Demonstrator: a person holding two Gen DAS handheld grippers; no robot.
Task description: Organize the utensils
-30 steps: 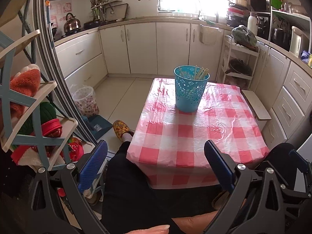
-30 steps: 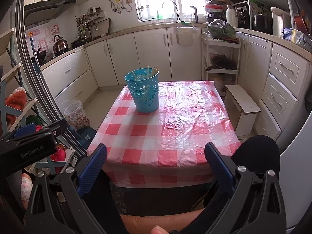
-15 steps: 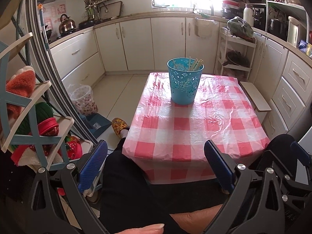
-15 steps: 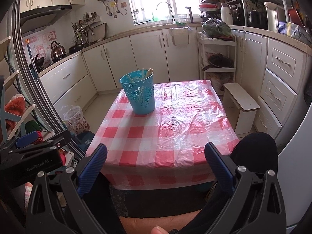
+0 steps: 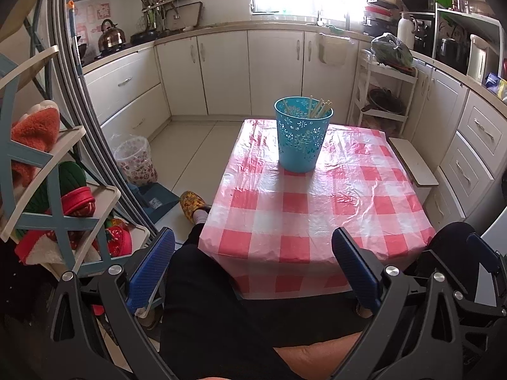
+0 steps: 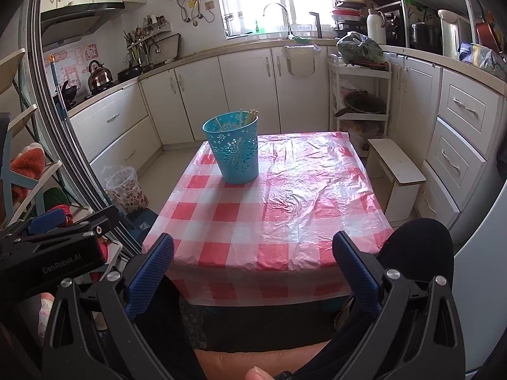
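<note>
A blue perforated basket (image 5: pixel 302 134) stands at the far part of the red-checked table (image 5: pixel 317 209), with several pale chopsticks (image 5: pixel 320 107) standing in it. It also shows in the right wrist view (image 6: pixel 234 148) with the chopsticks (image 6: pixel 248 115). My left gripper (image 5: pixel 253 262) is open and empty, held back from the table's near edge above the person's lap. My right gripper (image 6: pixel 253 266) is open and empty, also short of the near edge. The left gripper's body (image 6: pixel 54 250) shows at the left of the right wrist view.
A shelf rack (image 5: pixel 47 190) with clothes stands close on the left. A small bin (image 5: pixel 136 161) and a dustpan (image 5: pixel 158 201) sit on the floor left of the table. A low white stool (image 6: pixel 396 171) stands at the table's right. Cabinets line the back and right.
Both grippers have drawn back and away from the table; the basket looks smaller and farther. Both stay open and empty.
</note>
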